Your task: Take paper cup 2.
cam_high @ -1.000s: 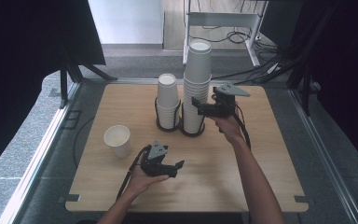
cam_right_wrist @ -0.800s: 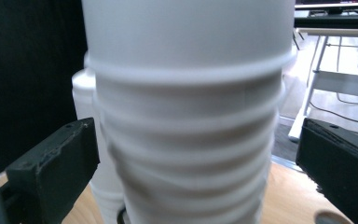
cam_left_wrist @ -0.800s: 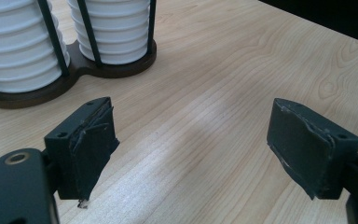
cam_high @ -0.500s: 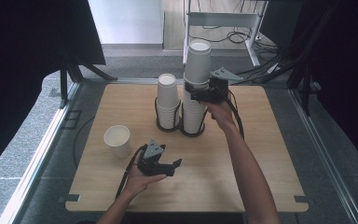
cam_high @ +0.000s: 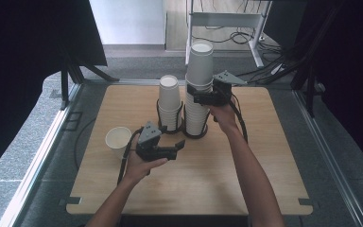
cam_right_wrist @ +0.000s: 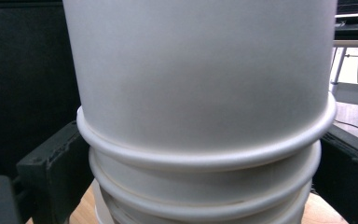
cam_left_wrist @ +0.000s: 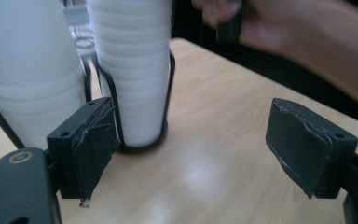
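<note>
Your right claw (cam_high: 199, 98) straddles the tall cup stack (cam_high: 200, 90); whether it grips, you cannot tell. Your left claw (cam_left_wrist: 205, 154) hangs open and empty, just closing slightly.

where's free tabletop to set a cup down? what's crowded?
Free: the near half of the table between the forearms, and the right side beyond the right arm. Crowded: the middle back, with the short cup stack, tall cup stack, both tongs, and the single cup left.

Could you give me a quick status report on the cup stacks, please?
Right gripper straddles tall cup stack, grip unconfirmed. Left gripper open, empty. Nothing blocking.
</note>
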`<state>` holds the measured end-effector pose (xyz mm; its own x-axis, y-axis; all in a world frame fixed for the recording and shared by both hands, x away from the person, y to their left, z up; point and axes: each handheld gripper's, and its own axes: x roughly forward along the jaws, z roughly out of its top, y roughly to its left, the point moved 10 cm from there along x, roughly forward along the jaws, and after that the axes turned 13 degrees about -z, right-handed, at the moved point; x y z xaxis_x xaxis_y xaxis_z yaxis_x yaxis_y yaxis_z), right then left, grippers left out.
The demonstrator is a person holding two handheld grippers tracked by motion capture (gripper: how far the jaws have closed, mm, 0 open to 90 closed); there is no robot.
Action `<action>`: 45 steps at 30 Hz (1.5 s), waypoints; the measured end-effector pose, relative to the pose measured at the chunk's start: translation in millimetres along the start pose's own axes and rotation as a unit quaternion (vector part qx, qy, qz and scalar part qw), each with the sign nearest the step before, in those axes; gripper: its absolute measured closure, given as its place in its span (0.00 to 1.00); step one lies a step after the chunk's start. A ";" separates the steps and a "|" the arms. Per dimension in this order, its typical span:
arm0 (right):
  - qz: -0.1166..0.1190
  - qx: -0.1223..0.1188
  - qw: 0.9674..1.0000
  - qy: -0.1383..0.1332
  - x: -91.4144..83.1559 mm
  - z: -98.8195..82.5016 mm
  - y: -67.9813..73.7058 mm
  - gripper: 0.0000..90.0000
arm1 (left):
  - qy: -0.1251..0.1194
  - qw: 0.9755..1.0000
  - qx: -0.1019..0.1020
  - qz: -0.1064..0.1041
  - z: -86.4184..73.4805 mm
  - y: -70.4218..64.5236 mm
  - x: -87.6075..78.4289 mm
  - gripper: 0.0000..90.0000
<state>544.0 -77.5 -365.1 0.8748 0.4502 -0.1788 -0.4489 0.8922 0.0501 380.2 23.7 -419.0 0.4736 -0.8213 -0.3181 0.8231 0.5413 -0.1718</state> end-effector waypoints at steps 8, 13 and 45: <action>0.003 -0.004 1.000 0.004 -0.7 -0.1 0.5 0.03 | -0.021 1.000 -0.018 0.009 45.8 23.7 8.5 0.18; 0.004 -0.004 1.000 0.004 -0.8 -0.2 0.7 0.03 | -0.034 0.999 -0.004 0.015 78.4 30.8 13.7 0.17; 0.004 -0.008 1.000 0.006 -1.8 -0.3 1.7 0.04 | -0.032 0.999 -0.024 0.004 145.4 78.4 63.6 0.11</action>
<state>541.6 -76.8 -365.0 0.8691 0.4568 -0.1900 -0.4587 0.8878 0.0361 520.4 -12.3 -317.1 0.5005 -0.8255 -0.2607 0.8038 0.5550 -0.2142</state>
